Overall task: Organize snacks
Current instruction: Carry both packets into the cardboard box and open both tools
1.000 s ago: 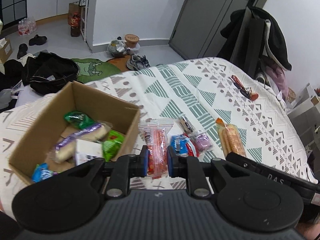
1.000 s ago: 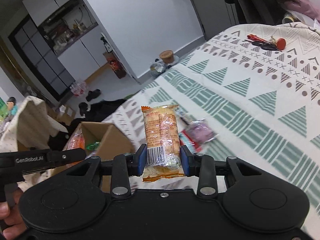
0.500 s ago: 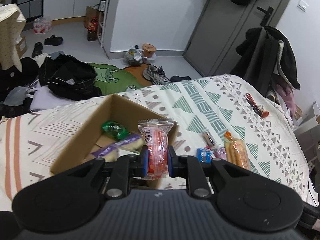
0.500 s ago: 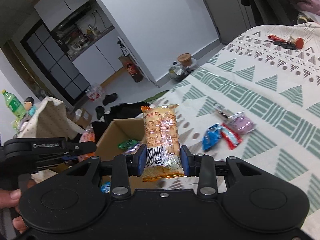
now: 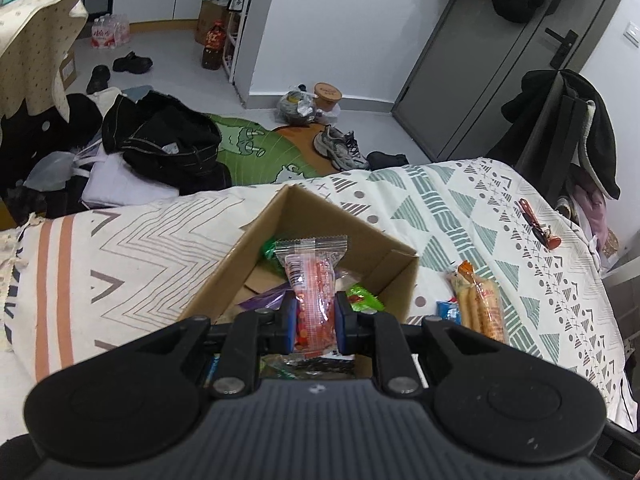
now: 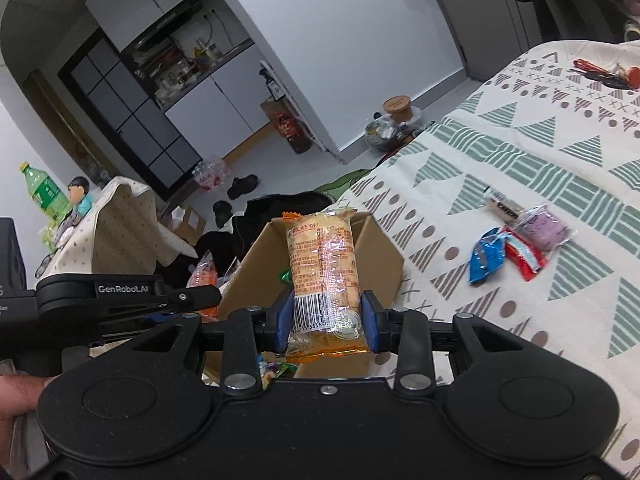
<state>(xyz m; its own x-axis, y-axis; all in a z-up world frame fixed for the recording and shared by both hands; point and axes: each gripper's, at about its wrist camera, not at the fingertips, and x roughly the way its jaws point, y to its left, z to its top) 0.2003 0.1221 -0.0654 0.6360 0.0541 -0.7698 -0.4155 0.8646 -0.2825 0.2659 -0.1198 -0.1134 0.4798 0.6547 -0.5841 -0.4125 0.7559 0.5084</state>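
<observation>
My left gripper (image 5: 314,322) is shut on a clear packet of red snacks (image 5: 314,280) and holds it above the open cardboard box (image 5: 320,220), which holds green and purple packets. My right gripper (image 6: 326,318) is shut on an orange cracker pack (image 6: 324,264) and holds it over the same box (image 6: 380,248). The left gripper (image 6: 192,294) shows at the left of the right wrist view. Loose snacks lie on the patterned bedspread: a blue packet (image 6: 486,258), a red packet (image 6: 524,258), a purple packet (image 6: 542,228) and a small bar (image 6: 502,208).
The orange pack held by the right gripper (image 5: 478,304) shows right of the box in the left wrist view, with a blue packet (image 5: 448,310) beside it. A red-handled tool (image 5: 536,226) lies far on the bed. Clothes, shoes and bags cover the floor beyond the bed edge.
Both grippers have moved left with their packets, from above the loose snacks to over the box. The box now sits directly under both.
</observation>
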